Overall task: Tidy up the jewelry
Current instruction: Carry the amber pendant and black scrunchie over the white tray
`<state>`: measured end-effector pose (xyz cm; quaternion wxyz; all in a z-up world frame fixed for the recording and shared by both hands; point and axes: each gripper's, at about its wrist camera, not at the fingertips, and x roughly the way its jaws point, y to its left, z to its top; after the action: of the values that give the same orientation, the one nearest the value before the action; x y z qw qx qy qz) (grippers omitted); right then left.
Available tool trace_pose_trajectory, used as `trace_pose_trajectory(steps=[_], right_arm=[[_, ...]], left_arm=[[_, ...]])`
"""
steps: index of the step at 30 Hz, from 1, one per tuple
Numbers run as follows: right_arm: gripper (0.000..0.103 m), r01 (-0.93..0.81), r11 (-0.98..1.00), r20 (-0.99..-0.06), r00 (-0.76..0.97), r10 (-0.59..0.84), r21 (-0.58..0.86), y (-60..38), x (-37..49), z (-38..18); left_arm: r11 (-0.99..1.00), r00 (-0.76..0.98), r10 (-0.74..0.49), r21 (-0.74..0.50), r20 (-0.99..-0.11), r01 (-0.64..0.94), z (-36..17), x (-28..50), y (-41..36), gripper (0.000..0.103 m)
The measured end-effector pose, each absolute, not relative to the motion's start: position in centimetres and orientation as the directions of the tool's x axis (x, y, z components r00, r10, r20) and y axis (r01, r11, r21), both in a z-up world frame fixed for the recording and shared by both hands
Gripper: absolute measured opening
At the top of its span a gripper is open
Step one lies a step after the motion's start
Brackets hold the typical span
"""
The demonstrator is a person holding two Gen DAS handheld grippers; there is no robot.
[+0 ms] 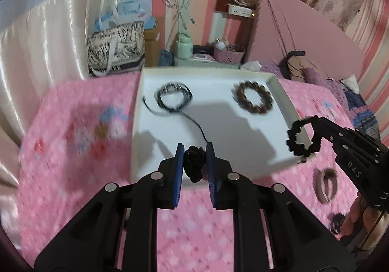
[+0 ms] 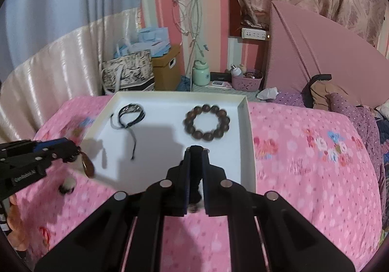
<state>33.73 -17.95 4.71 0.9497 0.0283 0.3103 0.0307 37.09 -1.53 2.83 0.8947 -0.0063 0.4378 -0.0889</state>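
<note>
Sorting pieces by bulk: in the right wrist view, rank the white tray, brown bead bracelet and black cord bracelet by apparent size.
1. White tray
2. Brown bead bracelet
3. Black cord bracelet: its loop looks smaller, though its trailing cord nearly matches the bead bracelet's span.

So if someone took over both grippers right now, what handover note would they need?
Left gripper: shut on a black knotted bracelet, at the tray's near edge.
Right gripper: shut on a black beaded bracelet, over the tray's right side.
Done: black cord bracelet and brown bead bracelet lie in the white tray.
Left: set both held bracelets in the tray, then collect the pinkish bangle and a small dark item on the pink bedspread.
</note>
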Motion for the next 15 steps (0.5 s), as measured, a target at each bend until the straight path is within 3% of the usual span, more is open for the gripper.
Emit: trace_pose_trajectory(steps=[15], right_arm=[[0.009, 0.069, 0.998, -0.693, 0.719, -0.057, -0.010, -19.8, 41.1, -0.8]], left_arm=[[0.997, 0.516, -0.054, -0.014, -0.855, 0.081, -4.2, 45.0, -0.3, 0.016]])
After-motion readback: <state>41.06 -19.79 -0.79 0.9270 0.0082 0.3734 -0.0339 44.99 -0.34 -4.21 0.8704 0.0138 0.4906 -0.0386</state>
